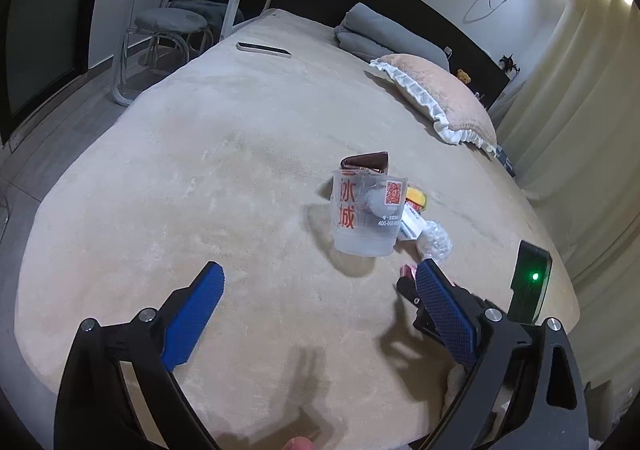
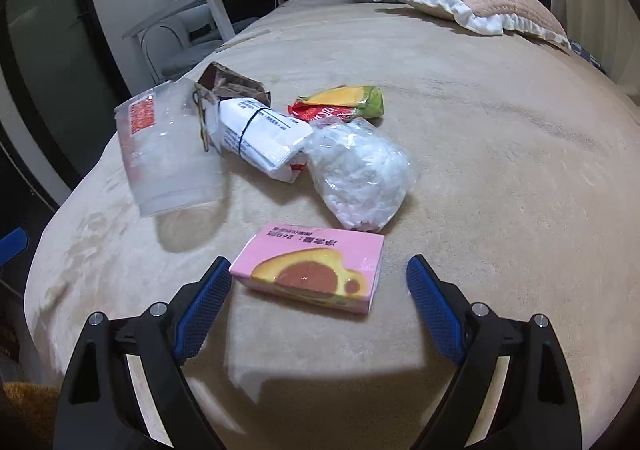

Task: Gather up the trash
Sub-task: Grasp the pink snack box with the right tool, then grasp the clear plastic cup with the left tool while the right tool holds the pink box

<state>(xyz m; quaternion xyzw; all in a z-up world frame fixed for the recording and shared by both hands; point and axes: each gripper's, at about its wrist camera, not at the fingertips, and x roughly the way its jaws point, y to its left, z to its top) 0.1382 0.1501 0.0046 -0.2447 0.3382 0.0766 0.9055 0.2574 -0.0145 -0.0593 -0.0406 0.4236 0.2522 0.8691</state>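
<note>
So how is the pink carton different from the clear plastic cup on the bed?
The pink carton lies flat on its broad face; the clear plastic cup stands up, leaning. The carton is opaque and boxy, the cup see-through and round. The carton sits between the open right tongs; the cup sits farther left. Both rest on the beige blanket.

Trash pile on the bed: clear plastic cup with red print, upright but tilted – brown wrapper behind it, white packet (dark band round it), yellow-red-green wrapper, crumpled clear bag, pink carton lying flat nearest.
</note>
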